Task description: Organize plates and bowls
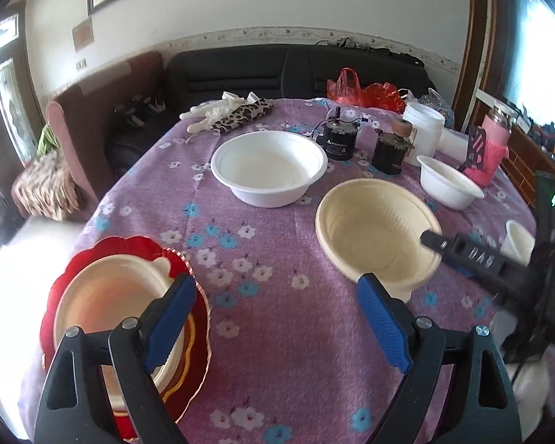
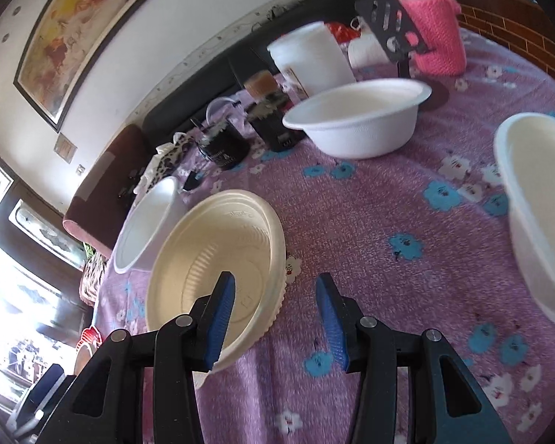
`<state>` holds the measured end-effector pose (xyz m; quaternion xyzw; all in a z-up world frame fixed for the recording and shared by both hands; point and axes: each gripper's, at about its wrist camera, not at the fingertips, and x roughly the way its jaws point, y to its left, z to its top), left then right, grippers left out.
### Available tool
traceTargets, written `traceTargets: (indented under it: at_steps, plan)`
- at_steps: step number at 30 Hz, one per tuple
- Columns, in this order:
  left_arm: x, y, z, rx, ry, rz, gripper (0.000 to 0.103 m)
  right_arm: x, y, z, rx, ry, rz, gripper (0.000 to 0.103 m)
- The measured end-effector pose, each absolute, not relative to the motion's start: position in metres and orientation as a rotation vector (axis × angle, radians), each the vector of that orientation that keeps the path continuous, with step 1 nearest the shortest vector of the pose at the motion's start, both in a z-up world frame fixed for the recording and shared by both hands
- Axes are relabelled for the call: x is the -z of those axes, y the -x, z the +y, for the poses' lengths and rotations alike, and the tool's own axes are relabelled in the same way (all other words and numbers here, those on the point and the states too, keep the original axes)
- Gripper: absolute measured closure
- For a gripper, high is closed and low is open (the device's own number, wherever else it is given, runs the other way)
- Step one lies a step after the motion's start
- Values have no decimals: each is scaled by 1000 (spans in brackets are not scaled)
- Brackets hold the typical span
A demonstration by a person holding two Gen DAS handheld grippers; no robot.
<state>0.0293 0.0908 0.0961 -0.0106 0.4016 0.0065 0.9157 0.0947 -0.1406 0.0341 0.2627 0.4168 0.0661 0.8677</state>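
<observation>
A cream bowl (image 2: 218, 259) lies on the purple flowered tablecloth (image 2: 370, 259). My right gripper (image 2: 275, 320) stands open astride its near rim, one blue pad inside and one outside, neither pressing. In the left wrist view the same cream bowl (image 1: 373, 229) has a right-gripper finger (image 1: 462, 253) reaching over its right rim. My left gripper (image 1: 277, 318) is open and empty over the cloth. To its left, a red plate (image 1: 129, 248) carries another cream bowl (image 1: 111, 296). A large white bowl (image 1: 270, 166) sits at the centre and a smaller white bowl (image 1: 447, 181) at the right.
Two black motors (image 1: 340, 140), a white jar (image 1: 423, 125), a pink knitted bottle (image 1: 494, 148) and a leopard-print cloth (image 1: 240, 114) crowd the far side. Another white bowl (image 2: 536, 203) stands close on the right of my right gripper. A dark sofa (image 1: 296, 70) lies beyond the table.
</observation>
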Motion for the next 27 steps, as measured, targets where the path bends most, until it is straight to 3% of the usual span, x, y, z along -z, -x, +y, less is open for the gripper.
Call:
traceTargets:
  at_steps: [5, 6, 7, 8, 11, 27]
  plan:
    - [-89, -46, 92, 9, 67, 869, 15, -23, -106, -131, -143, -517, 889, 55]
    - [-87, -49, 93, 9, 72, 876, 15, -21, -107, -130, -147, -512, 893, 61]
    - [-84, -52, 93, 8, 80, 886, 15, -19, -107, -130, -151, -511, 896, 77]
    - [-82, -54, 94, 8, 86, 892, 15, -19, -107, -131, -165, -519, 899, 85]
    - [-77, -62, 95, 16, 116, 912, 15, -19, -106, -133, -183, -532, 905, 90]
    - [-38, -97, 62, 55, 70, 1027, 15, -22, -89, -143, -221, -493, 1059, 92]
